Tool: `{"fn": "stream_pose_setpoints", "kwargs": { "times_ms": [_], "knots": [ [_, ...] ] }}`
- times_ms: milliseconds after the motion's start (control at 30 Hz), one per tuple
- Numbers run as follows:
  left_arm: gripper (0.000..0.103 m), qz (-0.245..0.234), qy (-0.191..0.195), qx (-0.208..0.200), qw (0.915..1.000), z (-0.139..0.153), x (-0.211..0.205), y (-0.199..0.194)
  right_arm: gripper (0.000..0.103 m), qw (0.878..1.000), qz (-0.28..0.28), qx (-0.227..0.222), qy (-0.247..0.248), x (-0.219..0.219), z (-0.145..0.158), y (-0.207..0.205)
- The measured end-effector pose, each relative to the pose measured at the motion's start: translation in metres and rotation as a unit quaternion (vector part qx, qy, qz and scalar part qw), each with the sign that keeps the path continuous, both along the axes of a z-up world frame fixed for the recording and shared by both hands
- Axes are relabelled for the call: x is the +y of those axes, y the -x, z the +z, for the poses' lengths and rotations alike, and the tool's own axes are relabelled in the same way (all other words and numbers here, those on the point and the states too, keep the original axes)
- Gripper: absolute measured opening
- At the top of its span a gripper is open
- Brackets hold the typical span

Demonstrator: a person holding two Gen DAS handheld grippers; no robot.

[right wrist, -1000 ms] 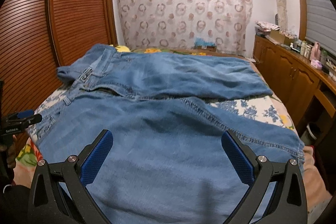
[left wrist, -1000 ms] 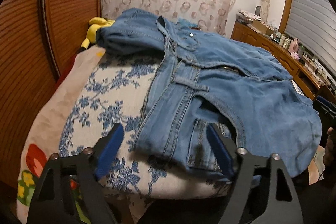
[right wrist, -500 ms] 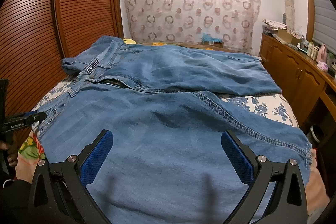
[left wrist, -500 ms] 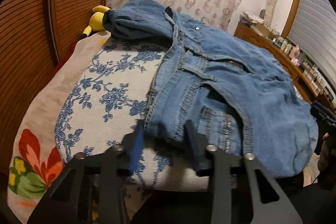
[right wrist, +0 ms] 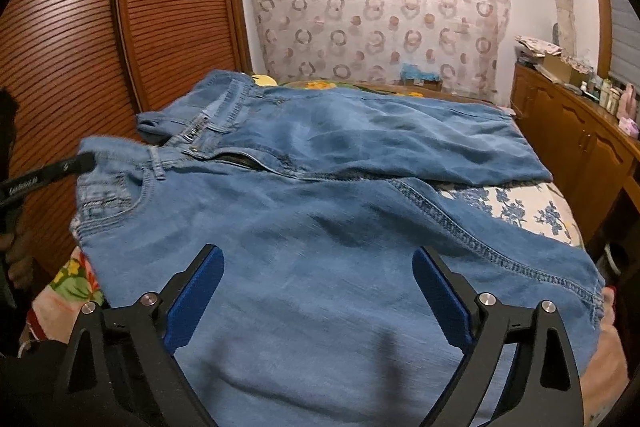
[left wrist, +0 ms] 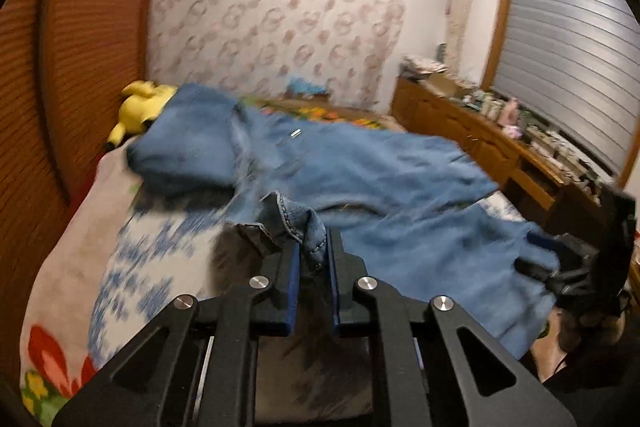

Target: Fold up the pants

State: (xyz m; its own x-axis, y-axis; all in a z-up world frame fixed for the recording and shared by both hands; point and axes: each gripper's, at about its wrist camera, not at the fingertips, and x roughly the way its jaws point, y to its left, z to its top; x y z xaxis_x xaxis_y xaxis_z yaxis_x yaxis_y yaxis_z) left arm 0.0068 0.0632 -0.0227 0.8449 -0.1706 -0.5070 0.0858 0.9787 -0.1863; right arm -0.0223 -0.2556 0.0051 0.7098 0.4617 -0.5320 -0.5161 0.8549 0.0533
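Blue jeans (right wrist: 320,219) lie spread over the bed, waist at the left and both legs running right. My left gripper (left wrist: 312,247) has its jaws closing on a bunched corner of the waistband (left wrist: 296,219), which is raised off the bedcover with the pads pressing on the denim. In the right wrist view the left gripper (right wrist: 48,175) shows at the waist's left edge. My right gripper (right wrist: 318,267) hovers wide over the near leg, its jaws starting to close, with denim below them but not pinched. It also shows as the right gripper (left wrist: 560,259) at the leg's far end.
A floral bedcover (left wrist: 132,259) lies under the jeans. A yellow plush toy (left wrist: 144,107) sits at the bed's far left corner. Slatted wooden doors (right wrist: 80,47) run along the left side. A wooden dresser (right wrist: 580,131) crowded with bottles lines the right wall.
My left gripper went from wide open to clamped on the waistband corner and has risen, lifting that corner off the bed. The right gripper has stayed over the near leg, jaws slightly narrower.
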Motion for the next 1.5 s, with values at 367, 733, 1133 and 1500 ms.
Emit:
{"fn": "stream_pose_setpoints", "kwargs": {
  "times_ms": [367, 733, 1133, 1500],
  "knots": [
    [0.012, -0.049, -0.042, -0.057, 0.9963, 0.059, -0.048, -0.065, 0.080, 0.999, 0.038, -0.013, -0.035, -0.007, 0.016, 0.007],
    [0.012, -0.046, -0.046, -0.061, 0.9960, 0.073, -0.067, -0.105, 0.068, 0.997, 0.061, -0.001, -0.039, -0.012, 0.004, -0.002],
    [0.012, -0.036, -0.021, -0.058, 0.9975, 0.072, -0.051, -0.123, 0.010, 0.997, 0.059, 0.039, -0.013, -0.015, -0.015, -0.044],
    [0.012, -0.014, -0.002, -0.081, 0.9966, 0.088, -0.023, -0.135, 0.006, 0.997, 0.049, -0.052, 0.030, 0.009, 0.058, -0.097]
  ]
}}
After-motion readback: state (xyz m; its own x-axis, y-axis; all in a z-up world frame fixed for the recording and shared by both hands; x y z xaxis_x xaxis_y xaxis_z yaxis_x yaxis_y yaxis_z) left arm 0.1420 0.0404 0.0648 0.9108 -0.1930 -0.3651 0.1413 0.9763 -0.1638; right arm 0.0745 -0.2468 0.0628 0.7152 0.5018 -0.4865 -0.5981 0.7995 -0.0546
